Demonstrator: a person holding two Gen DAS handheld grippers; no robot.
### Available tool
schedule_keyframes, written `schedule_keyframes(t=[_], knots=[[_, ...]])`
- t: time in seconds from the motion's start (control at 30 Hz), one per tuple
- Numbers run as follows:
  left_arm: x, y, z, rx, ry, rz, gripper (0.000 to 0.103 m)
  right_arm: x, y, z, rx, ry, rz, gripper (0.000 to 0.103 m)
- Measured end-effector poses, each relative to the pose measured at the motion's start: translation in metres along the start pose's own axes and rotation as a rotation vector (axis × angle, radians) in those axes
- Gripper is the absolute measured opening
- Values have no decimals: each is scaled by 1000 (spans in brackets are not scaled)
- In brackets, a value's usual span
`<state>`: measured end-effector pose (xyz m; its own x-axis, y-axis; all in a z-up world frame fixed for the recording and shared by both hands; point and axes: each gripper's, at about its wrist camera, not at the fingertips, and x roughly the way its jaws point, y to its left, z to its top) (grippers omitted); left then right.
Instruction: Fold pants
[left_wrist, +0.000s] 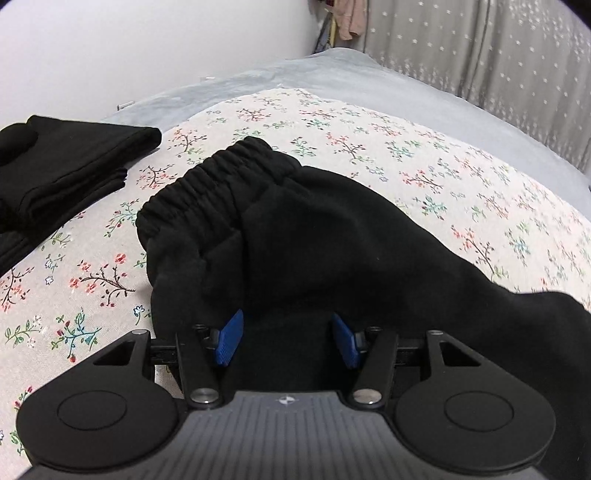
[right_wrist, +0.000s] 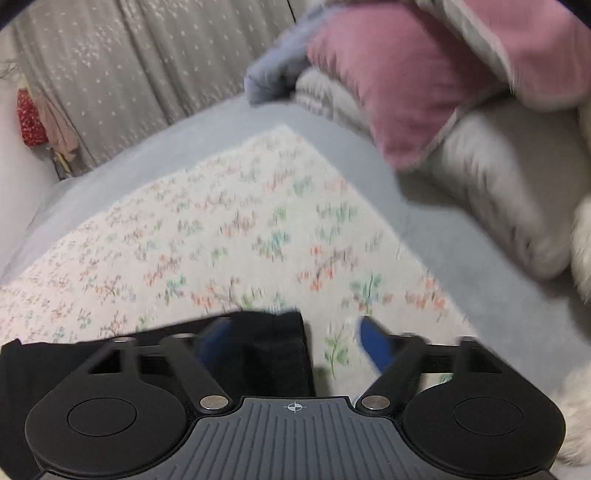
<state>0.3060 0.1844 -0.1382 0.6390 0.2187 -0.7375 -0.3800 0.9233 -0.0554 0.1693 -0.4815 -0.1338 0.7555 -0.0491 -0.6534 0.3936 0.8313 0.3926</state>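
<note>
Black sweatpants (left_wrist: 295, 236) lie bunched on the floral sheet (left_wrist: 369, 147), elastic waistband at the far left. My left gripper (left_wrist: 288, 339) is open with its blue pads (left_wrist: 229, 338) standing apart on either side of the pants' near fabric. In the blurred right wrist view, my right gripper (right_wrist: 295, 343) is open; a black end of the pants (right_wrist: 273, 350) lies between the jaws, close to the left pad, and the right pad (right_wrist: 376, 347) is over bare sheet (right_wrist: 240, 229).
A stack of folded black garments (left_wrist: 62, 173) sits at the left of the sheet. Grey bedding (left_wrist: 332, 66) borders the sheet. Pink and grey pillows (right_wrist: 424, 92) are piled at the right. A grey starred curtain (left_wrist: 480, 44) hangs behind.
</note>
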Motion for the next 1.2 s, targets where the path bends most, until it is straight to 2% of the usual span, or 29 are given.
schedule_keyframes(t=[0.03,0.07,0.17,0.2,0.23,0.3,0.37,0.47,0.5,0.53,0.6,0.67,0.7,0.73,0.77,0.8,0.83,1.0,1.07,1.13,1.2], knots=[[1,0,0,-6,3,2,68,6,2,-4,-3,27,17,21],[2,0,0,-5,4,6,68,12,5,-6,-24,47,27,23],[2,-3,-1,14,-3,19,68,16,25,-8,-121,42,-39,22],[4,-3,-1,16,-5,18,68,9,28,-7,-126,13,-43,9],[4,-2,-1,17,-6,16,68,-1,30,-2,-129,-27,-40,4],[4,0,-1,20,-8,12,67,-16,30,8,-128,-108,-12,4],[4,0,-2,25,-10,11,67,-16,31,14,-124,-118,-2,4],[2,-2,-3,39,-15,15,67,5,29,8,-126,-27,-40,17],[2,-1,-3,41,-16,14,67,18,26,4,-123,26,-51,32],[2,-1,-3,41,-16,11,67,26,23,1,-109,47,-61,57],[2,0,-3,38,-14,6,67,21,14,-1,-61,36,-54,86],[2,0,-3,38,-15,6,67,15,11,-3,-25,36,12,84],[3,-1,-3,41,-17,11,67,19,13,-6,-31,68,41,72],[3,-2,-3,44,-19,16,67,24,17,-9,-56,97,30,35],[3,-3,-3,46,-20,22,67,30,21,-12,-90,113,-29,33],[3,-4,-3,47,-21,27,67,31,24,-14,-105,99,-46,29],[3,-4,-4,46,-21,30,67,28,27,-12,-103,76,-50,26],[3,-3,-3,44,-19,31,66,-8,53,-2,-183,-112,-45,25],[3,-3,-3,48,-19,31,66,-14,61,2,-219,-150,-59,25],[3,-3,-3,47,-19,30,66,-2,60,3,-225,-130,-77,25],[3,-4,-4,48,-19,32,66,31,51,-5,-235,-34,-139,25]])
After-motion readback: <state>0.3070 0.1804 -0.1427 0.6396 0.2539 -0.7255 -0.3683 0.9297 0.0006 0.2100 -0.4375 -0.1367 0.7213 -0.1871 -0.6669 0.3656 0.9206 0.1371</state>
